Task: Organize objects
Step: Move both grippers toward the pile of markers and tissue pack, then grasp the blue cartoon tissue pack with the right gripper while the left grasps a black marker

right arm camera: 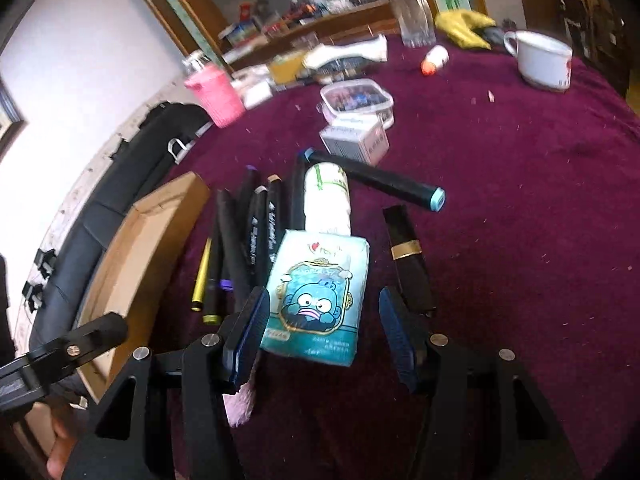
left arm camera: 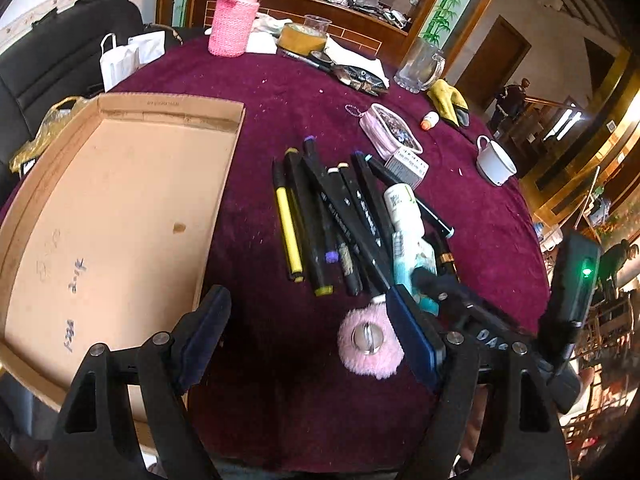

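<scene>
A pile of black markers (left arm camera: 336, 208) and a yellow pen (left arm camera: 289, 236) lies on the purple tablecloth, with a white tube (left arm camera: 404, 208) and a teal tissue pack (right arm camera: 316, 300). A flat cardboard tray (left arm camera: 112, 216) lies to the left, empty. My left gripper (left arm camera: 308, 328) is open and empty above the cloth, beside a pink fluffy item (left arm camera: 370, 340). My right gripper (right arm camera: 324, 328) is open, its fingers on either side of the tissue pack, not closed on it. It shows in the left wrist view (left arm camera: 428, 280) too.
A black and gold tube (right arm camera: 408, 256), a small white box (right arm camera: 356, 138), a clear pouch (right arm camera: 356, 98), a white cup (right arm camera: 540, 60), a small orange-capped bottle (right arm camera: 434, 60), a pink knitted holder (left arm camera: 232, 24), a glass mug (left arm camera: 420, 66) and a yellow glove (left arm camera: 448, 100) stand around. A black chair (left arm camera: 52, 60) is left.
</scene>
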`<state>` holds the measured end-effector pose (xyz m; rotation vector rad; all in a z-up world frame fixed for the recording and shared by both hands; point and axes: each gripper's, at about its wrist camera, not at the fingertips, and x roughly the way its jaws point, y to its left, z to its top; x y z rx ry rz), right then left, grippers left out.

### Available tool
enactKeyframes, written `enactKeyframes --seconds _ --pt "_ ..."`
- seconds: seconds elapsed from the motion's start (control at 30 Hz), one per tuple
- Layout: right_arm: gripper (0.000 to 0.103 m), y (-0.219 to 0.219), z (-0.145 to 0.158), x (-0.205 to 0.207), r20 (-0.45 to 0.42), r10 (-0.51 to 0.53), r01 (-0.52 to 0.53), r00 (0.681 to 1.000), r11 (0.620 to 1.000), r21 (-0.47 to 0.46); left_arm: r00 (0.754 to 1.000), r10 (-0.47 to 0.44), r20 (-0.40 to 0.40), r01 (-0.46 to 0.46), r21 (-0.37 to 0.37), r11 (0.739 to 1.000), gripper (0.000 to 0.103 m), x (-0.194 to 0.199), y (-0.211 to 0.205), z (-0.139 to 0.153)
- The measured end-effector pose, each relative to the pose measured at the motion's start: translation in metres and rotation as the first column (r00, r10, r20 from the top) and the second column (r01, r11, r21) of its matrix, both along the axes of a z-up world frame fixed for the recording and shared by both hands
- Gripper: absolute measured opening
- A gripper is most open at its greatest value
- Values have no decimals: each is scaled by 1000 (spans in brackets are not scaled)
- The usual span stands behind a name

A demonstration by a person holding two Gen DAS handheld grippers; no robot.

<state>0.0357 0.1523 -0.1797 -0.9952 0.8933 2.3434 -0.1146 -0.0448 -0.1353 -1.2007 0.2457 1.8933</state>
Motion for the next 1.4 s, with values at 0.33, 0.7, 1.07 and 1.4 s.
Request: enactKeyframes --seconds 0.33,0.7,1.07,1.4 --pt "53 2 -7 -8 -21 12 -13 1000 999 -43 998 -33 49 34 -29 999 80 -19 66 -7" --pt "53 6 -7 -6 -39 29 -31 999 998 -60 998 -27 54 34 -135 990 28 -27 101 -39" --pt "53 0 -6 -11 -10 46 -46 999 999 -17 990 -65 124 65 10 998 12 -25 40 -26" --pt "49 -16 -5 -26 104 59 -70 993 992 107 988 -16 155 -3 122 992 12 -34 -19 -1"
